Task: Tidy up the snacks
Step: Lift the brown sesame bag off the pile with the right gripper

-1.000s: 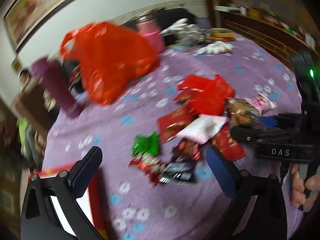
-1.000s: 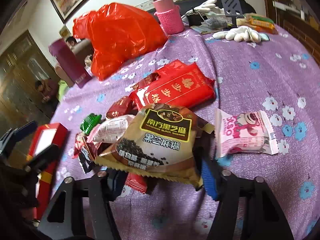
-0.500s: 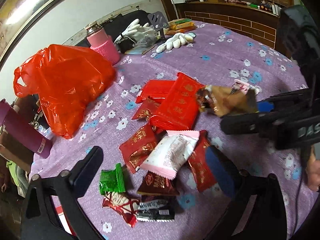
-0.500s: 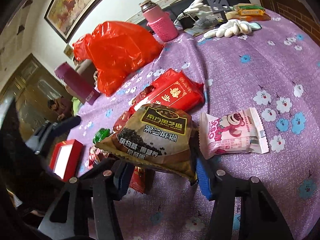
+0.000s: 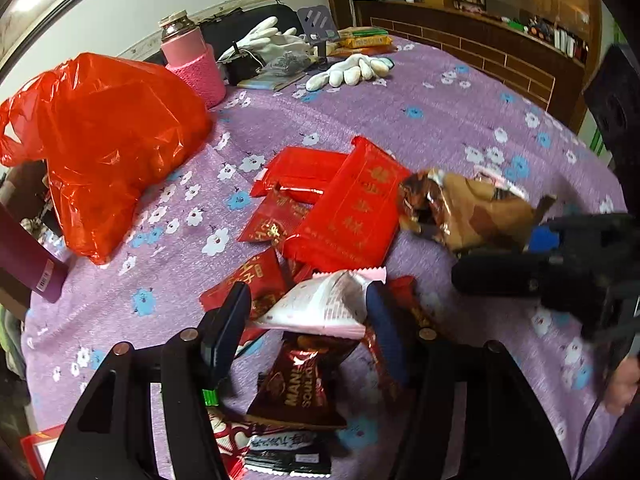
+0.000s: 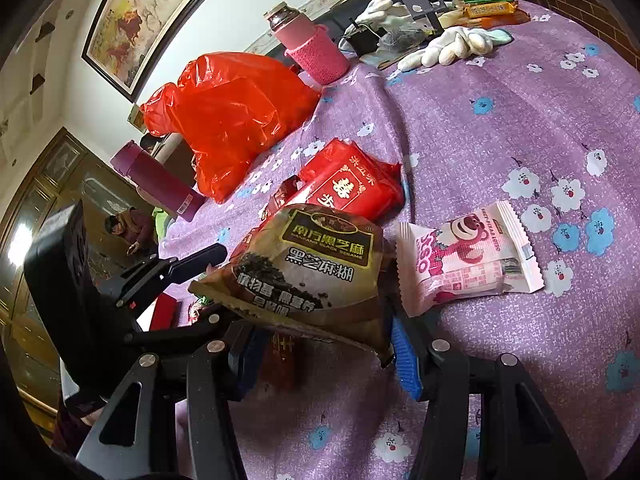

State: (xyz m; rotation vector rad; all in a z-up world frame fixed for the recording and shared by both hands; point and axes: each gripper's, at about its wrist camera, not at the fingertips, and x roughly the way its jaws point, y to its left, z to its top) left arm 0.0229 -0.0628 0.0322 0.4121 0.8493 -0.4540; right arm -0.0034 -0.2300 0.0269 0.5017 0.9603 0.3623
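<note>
Both views are evenly lit by soft indoor light, bright enough for strong colours on the tabletop [image 5: 440, 120]. A white streak of glare crosses the framed picture [image 6: 132, 28] at the upper left in each view. Shadows are faint and short. The fisheye lens bends the walls and blackens the corners. In the left wrist view the brown packet [image 5: 472, 208] and the black gear at the right edge are smeared, probably by motion; the middle is sharp. The red bag [image 6: 232, 116] shows small glossy highlights.
</note>
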